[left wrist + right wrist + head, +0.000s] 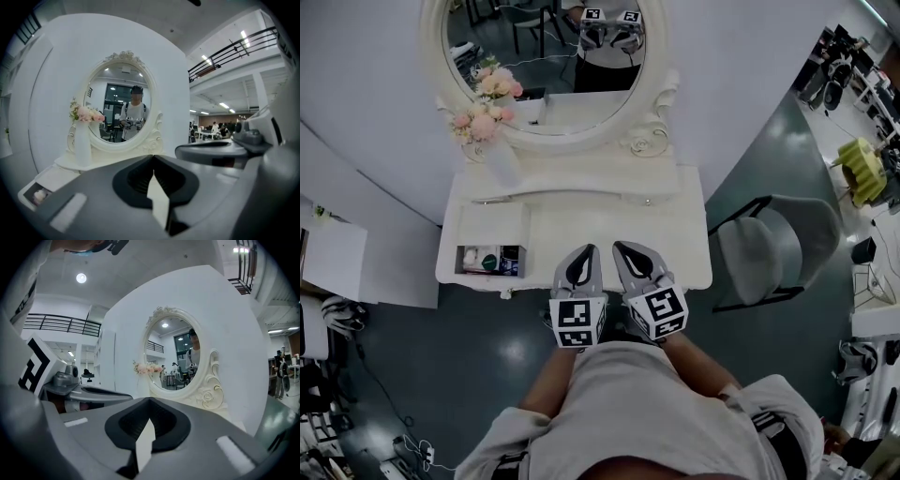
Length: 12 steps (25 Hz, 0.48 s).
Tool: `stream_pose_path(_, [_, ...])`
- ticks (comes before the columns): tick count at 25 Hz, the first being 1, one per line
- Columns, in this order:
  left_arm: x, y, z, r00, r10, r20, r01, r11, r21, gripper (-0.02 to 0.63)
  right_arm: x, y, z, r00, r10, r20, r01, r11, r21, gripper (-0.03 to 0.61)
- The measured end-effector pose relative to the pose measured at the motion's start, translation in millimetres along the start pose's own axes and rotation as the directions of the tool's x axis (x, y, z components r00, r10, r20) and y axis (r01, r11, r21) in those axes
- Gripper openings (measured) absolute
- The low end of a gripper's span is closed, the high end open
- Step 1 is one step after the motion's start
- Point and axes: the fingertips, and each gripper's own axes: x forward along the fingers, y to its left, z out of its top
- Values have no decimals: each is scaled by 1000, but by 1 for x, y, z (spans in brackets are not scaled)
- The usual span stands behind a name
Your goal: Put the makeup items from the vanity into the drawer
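The white vanity (609, 220) stands below me with its top bare. At its left front an open drawer (469, 246) holds several small makeup items (491, 261); the left gripper view catches the drawer (29, 191) low on the left. My left gripper (589, 249) and right gripper (624, 247) hover side by side over the vanity's front edge, both shut and empty. In the left gripper view the jaws of the left gripper (152, 158) meet at the tip. In the right gripper view the right gripper (150, 400) is likewise shut.
An oval mirror (546, 47) in an ornate frame rises at the vanity's back, with a white vase of pink flowers (486, 120) at its left. A grey chair (778, 248) stands to the right. A white cabinet (336, 261) is on the left.
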Motion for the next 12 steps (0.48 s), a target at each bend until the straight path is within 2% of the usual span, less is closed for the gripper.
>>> stream_pose_path(12, [3,-14,-6,1000,-9,-20,10,1000,25,3,-11,-8,-2,1000,-3,-4,3,1000,1,-2])
